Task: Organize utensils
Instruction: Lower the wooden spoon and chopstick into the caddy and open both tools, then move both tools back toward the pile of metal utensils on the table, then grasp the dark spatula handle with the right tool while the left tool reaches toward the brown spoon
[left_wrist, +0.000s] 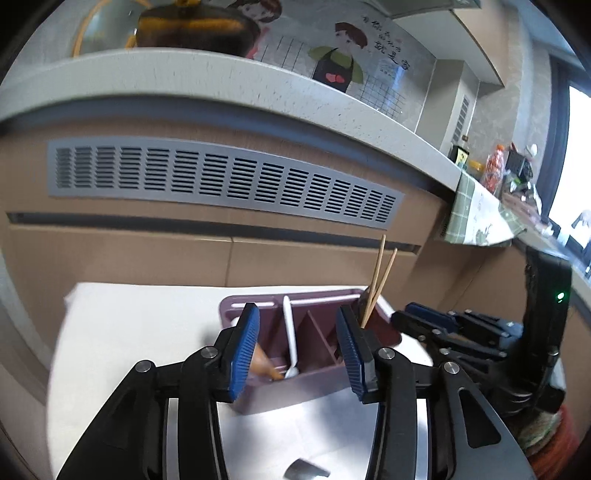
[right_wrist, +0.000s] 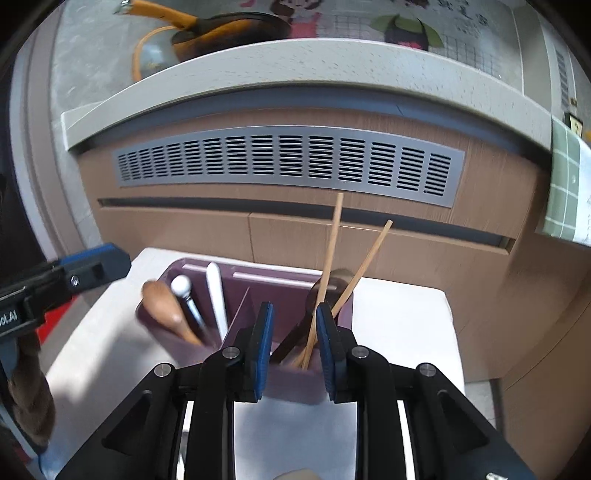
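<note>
Presently, a purple utensil caddy (right_wrist: 295, 384) stands on a white table (right_wrist: 402, 317) against a wood-faced counter front carrying a grey vent grille (right_wrist: 288, 162).

Caddy contents, left to right in the right wrist view: the left compartment holds a wooden spoon (right_wrist: 164, 308) leaning outward, a dark-handled utensil with a white ball end (right_wrist: 184, 291), and a white plastic spoon (right_wrist: 218, 299), handle up. The middle compartment shows nothing I can make out. The right compartment holds a dark brown utensil (right_wrist: 325, 288) and two wooden chopsticks (right_wrist: 330, 258), both upright and splayed apart at the top.

Left gripper (left_wrist: 299, 354): jaws spread wide, nothing between the pads. It is poised just in front of the caddy (left_wrist: 295, 391), the white spoon (left_wrist: 290, 336) lying between its pads in line of sight but not touched.

Right gripper (right_wrist: 293, 350): jaws parted, narrower than the left, holding nothing. It sits at the caddy's near wall in front of the right compartment; the chopsticks' lower ends appear between the pads. Contact cannot be confirmed.

In the left wrist view the right gripper (left_wrist: 436, 325) lies just right of the caddy, beside the chopsticks (left_wrist: 376, 284).
</note>
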